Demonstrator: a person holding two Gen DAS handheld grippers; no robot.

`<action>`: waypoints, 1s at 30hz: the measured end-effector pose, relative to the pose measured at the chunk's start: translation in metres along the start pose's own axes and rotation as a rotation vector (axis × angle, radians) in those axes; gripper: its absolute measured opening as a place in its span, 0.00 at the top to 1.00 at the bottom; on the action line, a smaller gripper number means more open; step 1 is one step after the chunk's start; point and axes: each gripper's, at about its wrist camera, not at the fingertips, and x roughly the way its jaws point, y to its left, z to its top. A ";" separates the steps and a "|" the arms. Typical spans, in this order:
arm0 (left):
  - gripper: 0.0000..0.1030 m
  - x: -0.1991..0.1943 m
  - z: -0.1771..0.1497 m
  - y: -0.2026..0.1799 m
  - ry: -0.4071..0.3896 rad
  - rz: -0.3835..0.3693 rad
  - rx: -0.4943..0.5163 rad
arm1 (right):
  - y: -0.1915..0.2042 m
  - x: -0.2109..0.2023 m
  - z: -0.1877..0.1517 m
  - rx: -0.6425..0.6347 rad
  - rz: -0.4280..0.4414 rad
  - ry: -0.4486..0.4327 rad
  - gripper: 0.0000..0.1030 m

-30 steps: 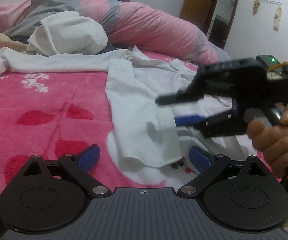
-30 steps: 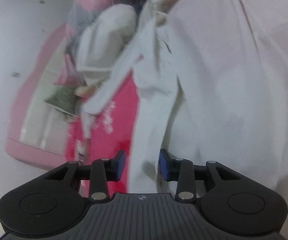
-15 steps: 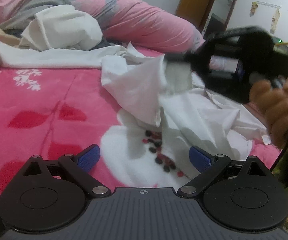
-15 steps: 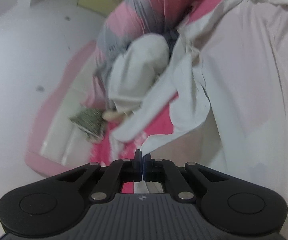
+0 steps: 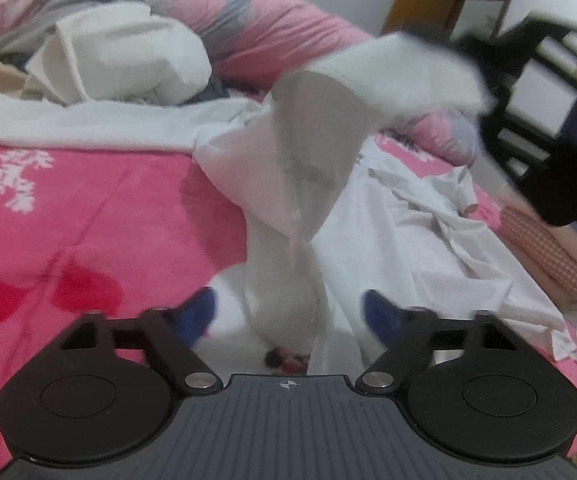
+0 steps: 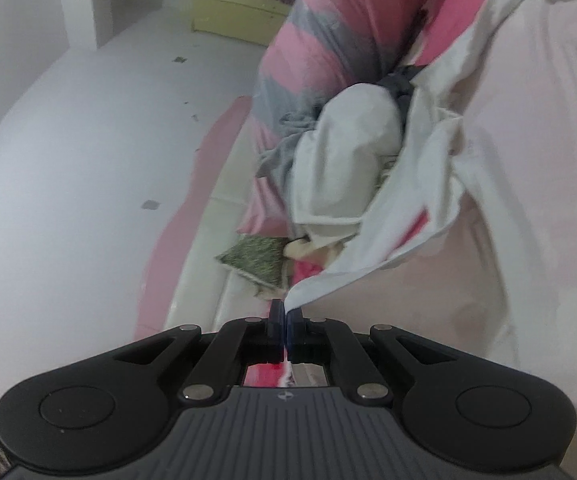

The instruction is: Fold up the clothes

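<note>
A white shirt (image 5: 388, 236) lies spread over the pink bedspread (image 5: 88, 208). One edge of it is lifted high at the upper right, and a hanging fold (image 5: 288, 200) drops between the blue pads of my left gripper (image 5: 288, 312), which stands open around it. In the left wrist view the black right gripper body (image 5: 544, 120) holds the raised edge, blurred by motion. In the right wrist view my right gripper (image 6: 286, 320) is shut on a corner of the white shirt (image 6: 328, 284), which stretches up to the right.
A rolled pink and grey quilt (image 5: 248, 20) runs along the far side of the bed. A bundled white garment (image 5: 124, 60) lies in front of it. A checked pillow (image 5: 544, 248) sits at the right edge. A brown door (image 5: 420, 4) stands behind.
The right gripper shut on the shirt's edge and lifted it up and to the right. The hanging fold now drops between the left gripper's open fingers.
</note>
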 end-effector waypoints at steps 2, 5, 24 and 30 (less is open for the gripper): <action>0.48 0.007 0.004 0.003 -0.002 0.004 -0.038 | 0.004 0.000 0.005 -0.013 0.013 0.002 1.00; 0.59 0.010 0.010 0.013 -0.025 0.001 -0.122 | 0.010 -0.003 0.013 -0.017 0.034 -0.008 1.00; 1.00 -0.107 0.017 0.070 -0.273 0.290 -0.172 | 0.021 0.005 -0.020 -0.121 -0.130 0.069 1.00; 1.00 -0.103 -0.008 0.082 -0.172 0.310 -0.132 | -0.003 0.020 -0.051 -0.127 -0.276 0.153 1.00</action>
